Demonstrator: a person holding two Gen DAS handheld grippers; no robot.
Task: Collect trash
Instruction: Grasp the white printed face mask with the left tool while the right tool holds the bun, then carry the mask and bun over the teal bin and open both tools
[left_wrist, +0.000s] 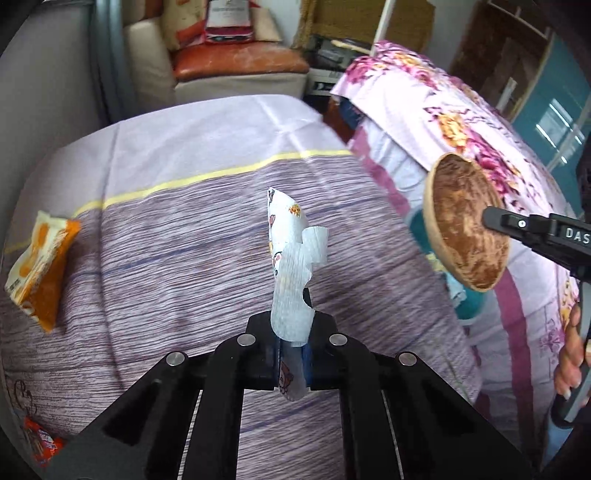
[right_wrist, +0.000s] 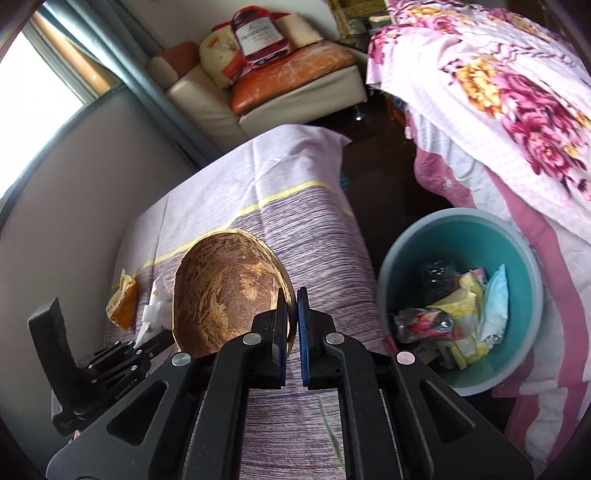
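My left gripper (left_wrist: 293, 332) is shut on a white printed wrapper (left_wrist: 290, 254) that stands up above the striped purple bed cover (left_wrist: 184, 229). My right gripper (right_wrist: 293, 306) is shut on the rim of a brown coconut shell half (right_wrist: 225, 291), held in the air above the bed; the shell also shows in the left wrist view (left_wrist: 467, 221). A teal trash bin (right_wrist: 517, 258) with several wrappers inside stands on the floor right of the bed. An orange snack packet (left_wrist: 40, 258) lies at the bed's left edge, also in the right wrist view (right_wrist: 123, 301).
A red wrapper (left_wrist: 40, 439) lies at the bed's near left corner. A floral quilt (right_wrist: 517, 92) hangs on the right, beside the bin. A cream and orange sofa (right_wrist: 277, 74) with bags stands at the back. A grey wall is to the left.
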